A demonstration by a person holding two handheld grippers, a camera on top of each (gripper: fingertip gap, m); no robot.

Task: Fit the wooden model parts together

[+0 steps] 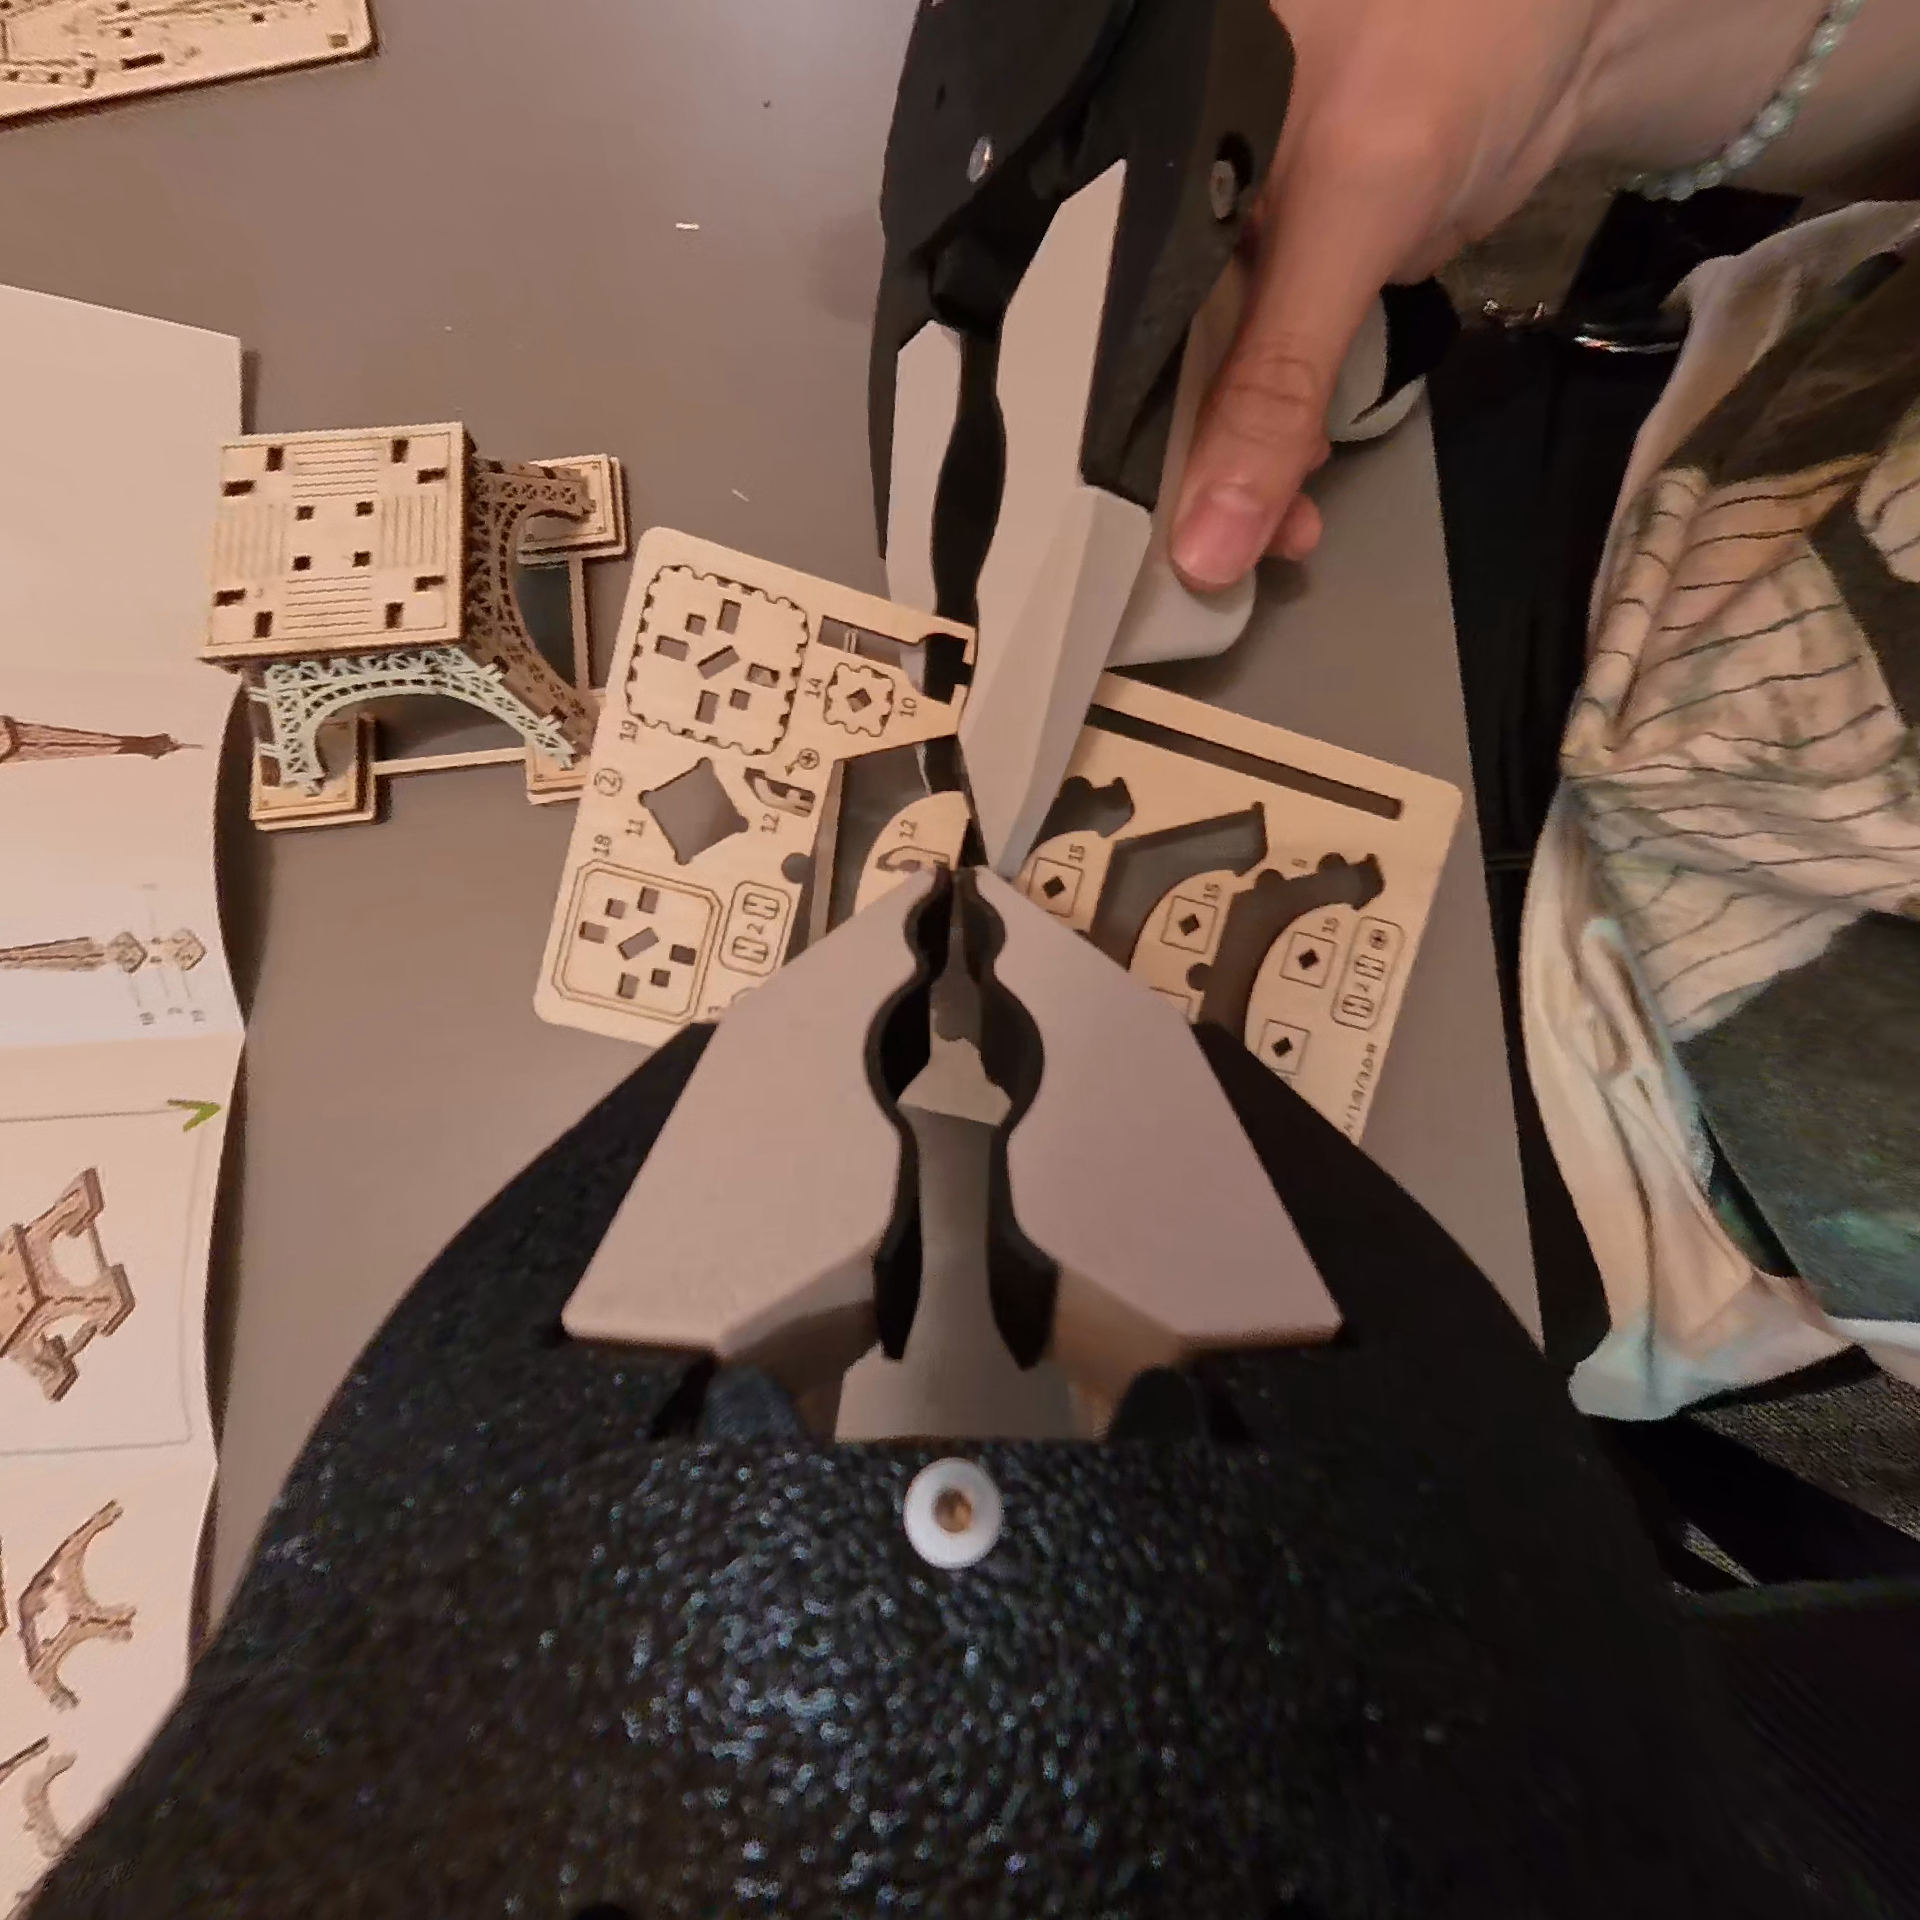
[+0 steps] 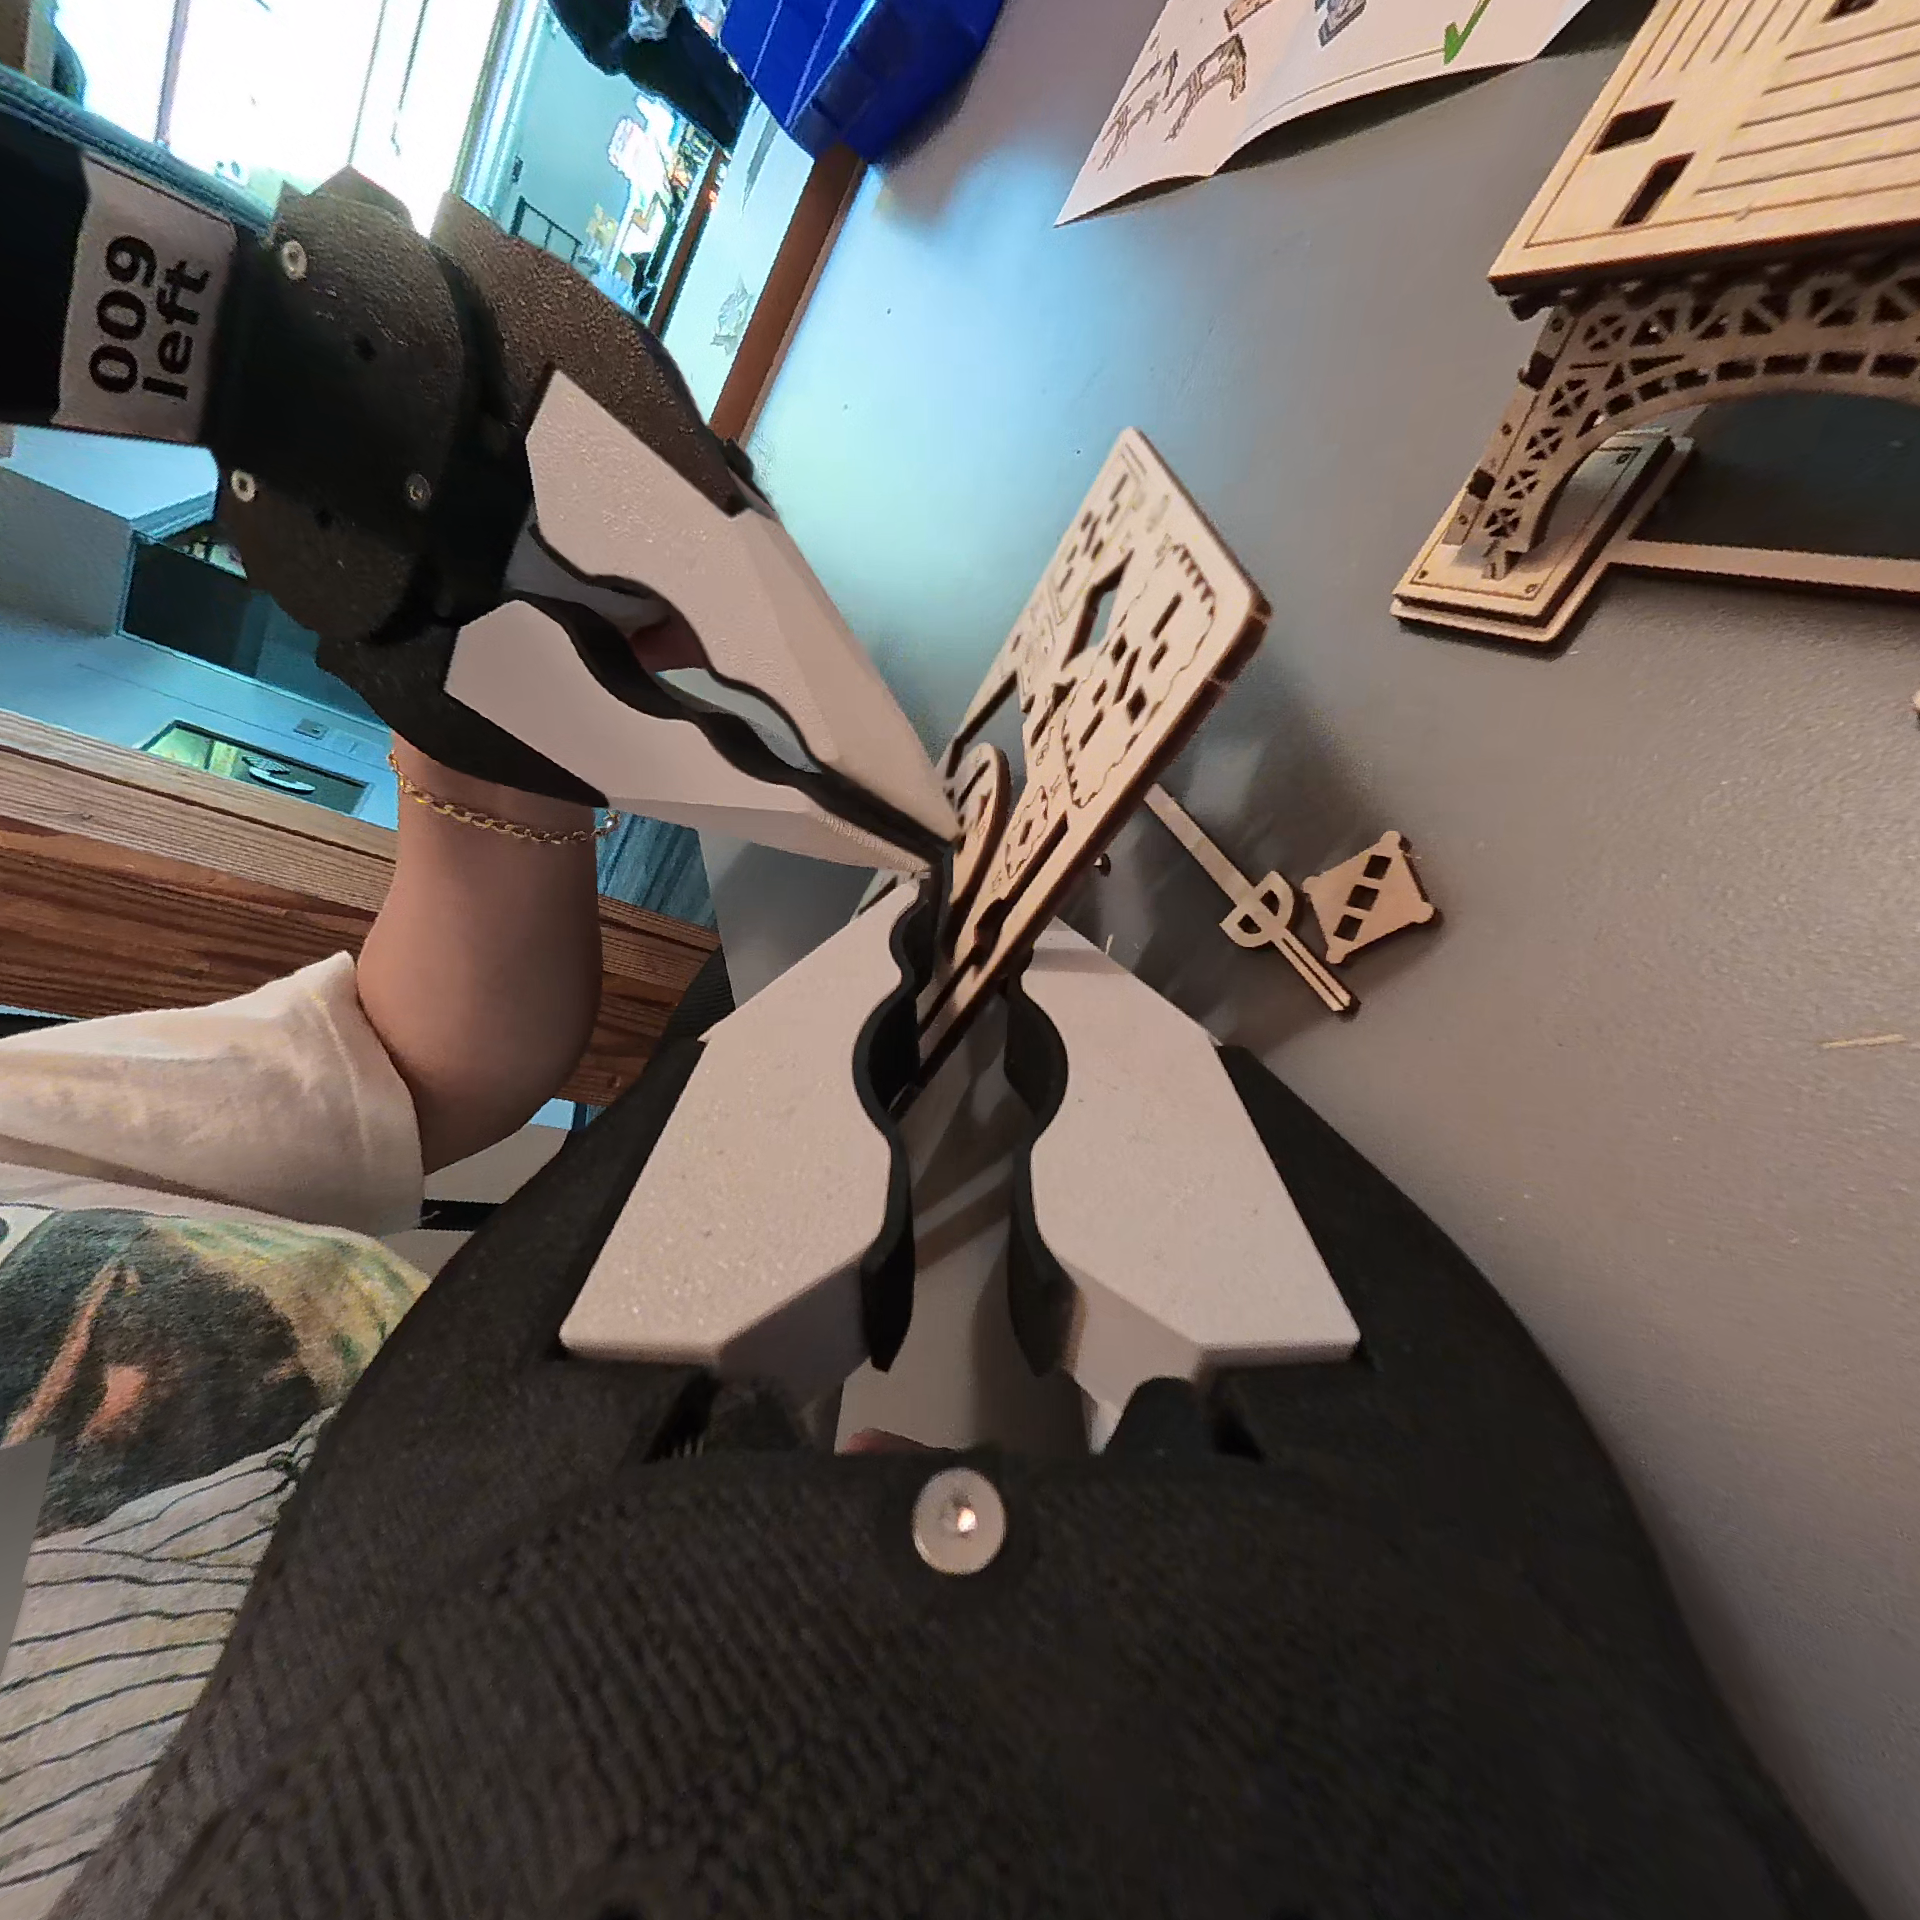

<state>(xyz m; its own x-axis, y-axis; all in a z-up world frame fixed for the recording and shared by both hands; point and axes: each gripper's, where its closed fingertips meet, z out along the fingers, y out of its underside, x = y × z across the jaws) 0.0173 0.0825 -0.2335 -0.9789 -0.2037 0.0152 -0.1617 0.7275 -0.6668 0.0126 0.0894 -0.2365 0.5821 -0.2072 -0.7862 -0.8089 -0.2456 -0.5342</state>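
Instruction sheets (image 1: 104,935), far left of the grey bench (image 1: 468,260), illustrated. Tower base (image 1: 343,561), wooden, latticed arches, slotted square deck, standing on the bench beside the sheets. Part sheet (image 1: 707,790), thin pale plywood, laser-cut, several pieces already gone and dark holes left; lifted off the bench, tilted. Left gripper (image 1: 951,883), jaws together on a small curved piece at the sheet's inner edge. Right gripper (image 2: 961,935), jaws clamped on the part sheet. Judgement: a piece is being freed for fitting; best to brace the sheet firmly near the tabs and rock the piece gently, since thin ply looks apt to snap. Loose diamond plate (image 2: 1366,899) and strip (image 2: 1247,904) lie on the bench, right.
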